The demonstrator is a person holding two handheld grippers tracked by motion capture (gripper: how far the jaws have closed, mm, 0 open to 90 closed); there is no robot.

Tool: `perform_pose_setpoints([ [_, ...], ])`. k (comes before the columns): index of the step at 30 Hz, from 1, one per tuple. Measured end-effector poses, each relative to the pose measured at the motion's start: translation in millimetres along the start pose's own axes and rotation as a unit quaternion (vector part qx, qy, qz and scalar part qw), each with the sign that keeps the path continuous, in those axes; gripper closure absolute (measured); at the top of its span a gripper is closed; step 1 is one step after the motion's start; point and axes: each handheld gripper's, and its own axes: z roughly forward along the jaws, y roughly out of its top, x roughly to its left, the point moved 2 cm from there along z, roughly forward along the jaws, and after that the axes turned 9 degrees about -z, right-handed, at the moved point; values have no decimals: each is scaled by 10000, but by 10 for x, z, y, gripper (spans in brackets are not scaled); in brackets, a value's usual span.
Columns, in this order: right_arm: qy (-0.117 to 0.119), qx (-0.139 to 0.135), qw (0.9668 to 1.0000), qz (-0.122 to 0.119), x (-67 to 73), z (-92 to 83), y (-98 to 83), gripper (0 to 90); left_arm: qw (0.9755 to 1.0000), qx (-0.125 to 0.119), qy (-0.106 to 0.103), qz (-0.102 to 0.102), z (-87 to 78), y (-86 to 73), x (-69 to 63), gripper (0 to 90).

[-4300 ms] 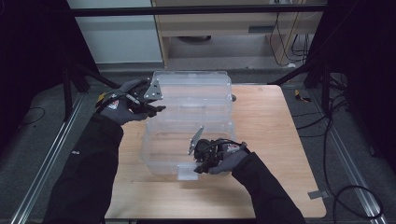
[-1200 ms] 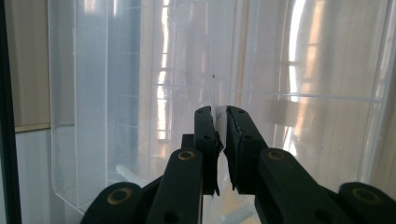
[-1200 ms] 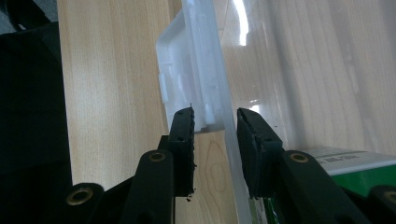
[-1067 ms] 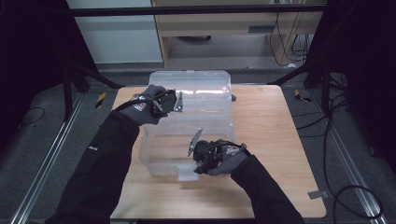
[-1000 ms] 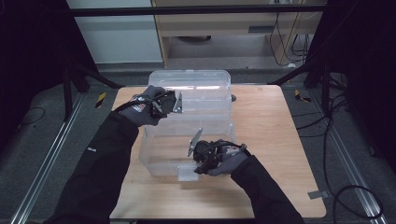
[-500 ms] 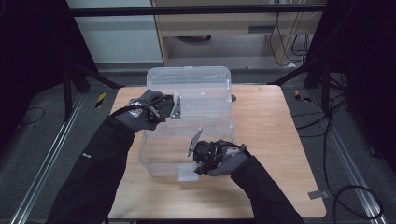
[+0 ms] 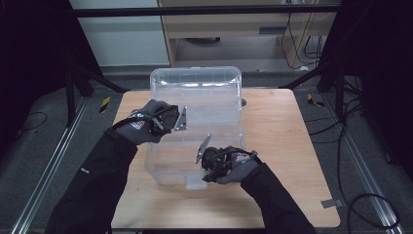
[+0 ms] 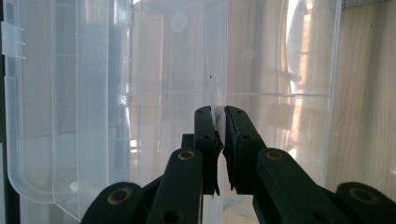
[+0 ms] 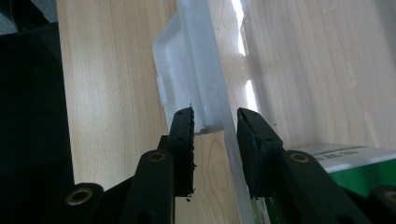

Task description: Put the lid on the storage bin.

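1. At left, the left gripper [image 7: 171, 119] pinches the thin edge of a clear plastic lid [image 7: 204, 105], its jaws narrowed to a sliver on that edge in the left gripper view [image 8: 219, 133].
2. The lid stands tilted over the back of a clear storage bin [image 7: 168, 168], which sits on the wooden table [image 7: 287, 146].
3. At the bin's near rim, the right gripper [image 7: 210, 168] straddles the wall beside a white latch [image 9: 182, 79]; its jaws stand partly apart, the wall between them [image 9: 215, 126]; whether the pads press it cannot be told.
4. A green-edged label [image 9: 345, 156] shows through the plastic.
5. Cables [image 7: 350, 122] trail over the dark floor at right.
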Motion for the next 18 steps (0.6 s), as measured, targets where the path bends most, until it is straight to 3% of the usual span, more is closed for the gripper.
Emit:
perform_pose_setpoints([
  [13, -21, -12, 10000, 13, 6, -1, -3, 677, 9999, -82, -56, -80, -58, -35, -103, 832],
  [18, -24, -24, 10000, -4, 6, -1, -4, 677, 10000, -82, -53, -8, -82, -31, -138, 832],
])
